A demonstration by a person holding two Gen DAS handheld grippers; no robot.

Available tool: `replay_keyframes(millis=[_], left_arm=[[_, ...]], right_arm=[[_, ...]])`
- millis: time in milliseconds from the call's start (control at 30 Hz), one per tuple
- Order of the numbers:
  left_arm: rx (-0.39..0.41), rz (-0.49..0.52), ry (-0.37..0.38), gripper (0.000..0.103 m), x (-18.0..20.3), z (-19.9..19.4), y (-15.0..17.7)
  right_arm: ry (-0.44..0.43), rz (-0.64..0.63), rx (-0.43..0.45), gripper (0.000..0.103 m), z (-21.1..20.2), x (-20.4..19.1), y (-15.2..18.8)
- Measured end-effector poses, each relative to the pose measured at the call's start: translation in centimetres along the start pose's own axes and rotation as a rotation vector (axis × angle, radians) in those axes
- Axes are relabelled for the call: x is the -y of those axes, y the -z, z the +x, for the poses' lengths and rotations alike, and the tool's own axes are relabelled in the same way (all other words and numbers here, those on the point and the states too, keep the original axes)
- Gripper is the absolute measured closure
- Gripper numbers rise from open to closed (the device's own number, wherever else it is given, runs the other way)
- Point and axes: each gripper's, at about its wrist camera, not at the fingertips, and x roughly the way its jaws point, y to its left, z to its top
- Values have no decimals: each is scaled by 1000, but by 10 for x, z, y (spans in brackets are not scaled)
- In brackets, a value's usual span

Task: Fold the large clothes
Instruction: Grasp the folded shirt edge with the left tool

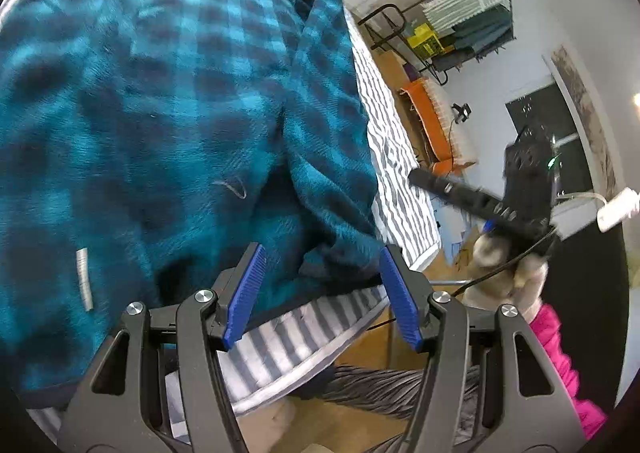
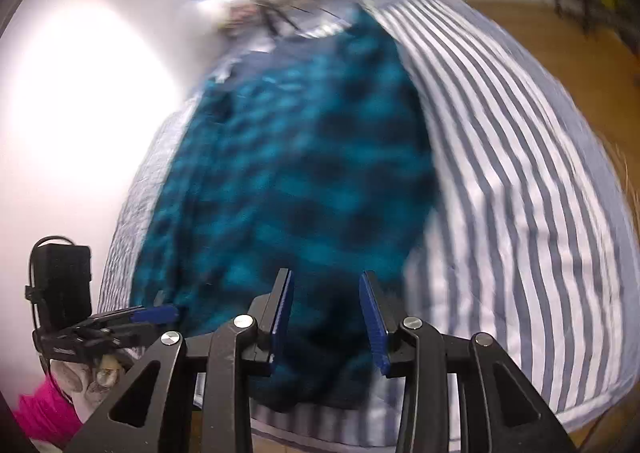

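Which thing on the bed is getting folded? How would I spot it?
Find the bed with the grey-and-white striped cover. Spread across it lies one big fuzzy garment, reaching down to the near edge of the bed. It is the only teal-and-dark checked thing there, while everything around it is striped.

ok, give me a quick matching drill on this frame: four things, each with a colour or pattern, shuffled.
Things:
1. fleece garment
2. bed cover
3. sleeve
4. gripper pads

Colours:
A. bright pink
B. teal and dark check
C. solid blue, ribbed
D. grey and white stripes

Pairs: 1-B, 2-D, 3-A, 4-C
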Motion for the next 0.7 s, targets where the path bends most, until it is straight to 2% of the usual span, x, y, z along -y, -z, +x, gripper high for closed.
replay_keyframes(millis=[100,233,300,333,367,500,633,700], left_arm=[[-18,-37,7,42,-2,16,-6],[-65,-27,11,43,-1,41,-5],[-79,1,13,68,1,49,-2],[-92,33,-4,89,6,54,1],[-95,55,-15,94,9,57,2],[-72,147,-52,98,24,59,12],[-59,174,-49,100,28,55,19],[-59,187,-51,100,28,54,23]], right_arm=[[29,-10,-5,67,5,4,1],[32,-54,52,67,-9,-7,-25],[33,-74,85,59,-12,-14,-48],[41,-89,104,53,-14,-18,-61],[50,-96,115,52,-14,-20,-69],[99,-102,167,49,-3,-27,-131],[185,-116,208,48,19,-35,-195],[195,-106,214,48,31,-36,-222]])
